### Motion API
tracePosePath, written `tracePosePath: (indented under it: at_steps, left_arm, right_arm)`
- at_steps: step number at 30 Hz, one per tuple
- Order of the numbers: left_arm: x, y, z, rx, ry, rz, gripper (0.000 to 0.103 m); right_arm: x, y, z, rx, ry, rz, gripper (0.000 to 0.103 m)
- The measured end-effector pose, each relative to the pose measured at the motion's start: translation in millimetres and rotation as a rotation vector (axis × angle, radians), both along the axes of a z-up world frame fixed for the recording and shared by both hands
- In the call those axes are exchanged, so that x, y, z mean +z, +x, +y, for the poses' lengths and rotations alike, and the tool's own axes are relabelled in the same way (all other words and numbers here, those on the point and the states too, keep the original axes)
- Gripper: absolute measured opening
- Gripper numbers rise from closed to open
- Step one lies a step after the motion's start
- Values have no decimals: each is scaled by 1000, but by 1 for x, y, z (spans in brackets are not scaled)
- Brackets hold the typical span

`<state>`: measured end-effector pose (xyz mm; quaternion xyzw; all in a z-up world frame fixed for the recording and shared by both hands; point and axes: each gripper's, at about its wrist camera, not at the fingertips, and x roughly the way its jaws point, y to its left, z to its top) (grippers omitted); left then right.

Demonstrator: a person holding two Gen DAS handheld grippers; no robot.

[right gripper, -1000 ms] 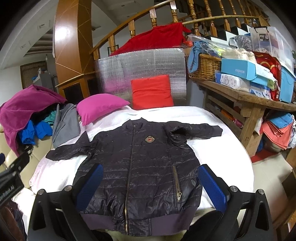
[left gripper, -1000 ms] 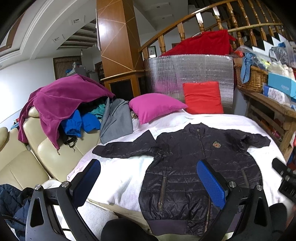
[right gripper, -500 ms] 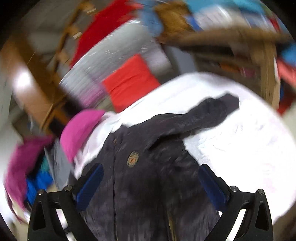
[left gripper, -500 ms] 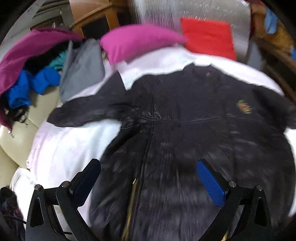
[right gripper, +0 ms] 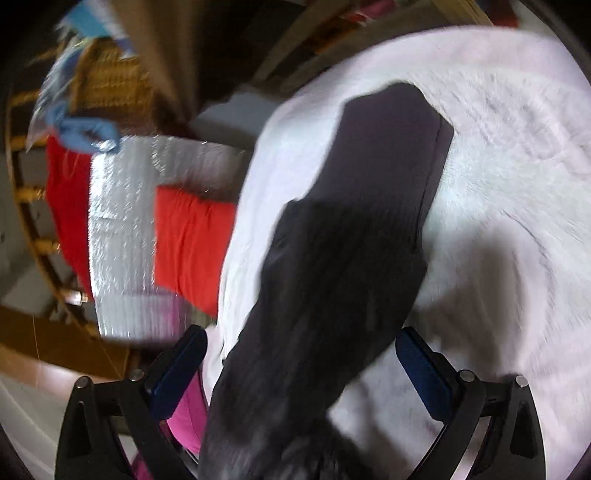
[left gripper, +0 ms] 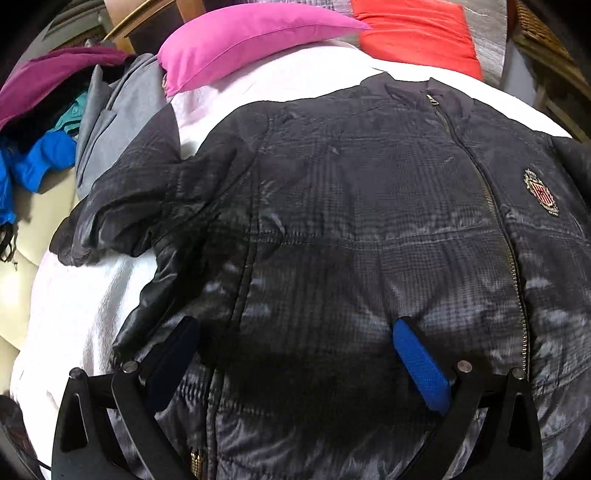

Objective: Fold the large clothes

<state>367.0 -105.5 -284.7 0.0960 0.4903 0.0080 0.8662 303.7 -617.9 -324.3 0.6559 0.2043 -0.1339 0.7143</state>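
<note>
A dark navy quilted jacket (left gripper: 369, 206) lies face up, zipped, on a white cloth-covered surface (left gripper: 74, 306). It has a crest badge (left gripper: 541, 192) on the chest. Its left sleeve (left gripper: 122, 206) lies crumpled out to the left. My left gripper (left gripper: 295, 350) is open, low over the jacket's left front panel. In the right wrist view the jacket's other sleeve (right gripper: 354, 229) stretches away to its cuff (right gripper: 391, 110). My right gripper (right gripper: 301, 369) is open and straddles that sleeve close above it.
A pink pillow (left gripper: 251, 37) and a red pillow (left gripper: 417, 33) lie beyond the collar. A pile of grey, blue and purple clothes (left gripper: 62, 122) sits on the cream sofa (left gripper: 37, 229) at left. A wicker basket (right gripper: 107, 81) and wooden furniture stand beyond the cloth.
Both grippers have dropped from a far view down close to the jacket. The left moved over the left front panel. The right swung and tilted over the right sleeve. Both stayed open.
</note>
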Motion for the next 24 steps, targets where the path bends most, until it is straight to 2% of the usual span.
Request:
tracePosePath:
  at_steps: [1,2,3,4,5,7,10,13,14,15,18,21,22,23,24]
  left_arm:
    - [-1,0,1,2,-10,6,103]
    - [-2,-1,4,14,-38,15,103]
    - [-3,1,6,24,-57,18,103]
    - [-3,0,9,38,-81,28,103]
    - [-2,0,11,47,-96,36,103]
    - [0,-3,11,54,-95,43,103]
    - [3,-9,12,65,-94,43,103]
    - [8,-8,15,24,-89,127,103]
    - [12,-7,15,9,-96,125,103]
    - [18,-9,17,13,-101,107,103]
    - [44,-23,35,80,-101,-26,103]
    - [64,-32,54,136,-95,-122,103]
    - [69,-35,61,164,-90,-145,103]
    - [72,-37,68,189,-93,-160,103]
    - [77,-37,75,209,-104,-168,103]
  right_arm:
    - [-1,3,-3,-11,-12,7,87]
    - [0,6,-5,-21,-38,11,70]
    - [2,11,-5,-15,-70,19,59]
    - [4,17,-4,0,-90,32,36]
    - [6,20,-1,8,-102,45,29]
    - [21,21,5,3,-163,35,29]
    - [72,30,30,66,-318,-62,29]
    - [112,36,68,147,-433,-161,29]
    - [122,40,83,183,-458,-193,29]
    - [131,47,100,228,-477,-227,29]
    - [138,67,158,382,-505,-276,30]
    - [136,95,209,525,-540,-268,32]
    - [130,105,226,579,-532,-252,39]
    - [122,111,243,631,-507,-236,64]
    - [109,123,259,689,-464,-204,79]
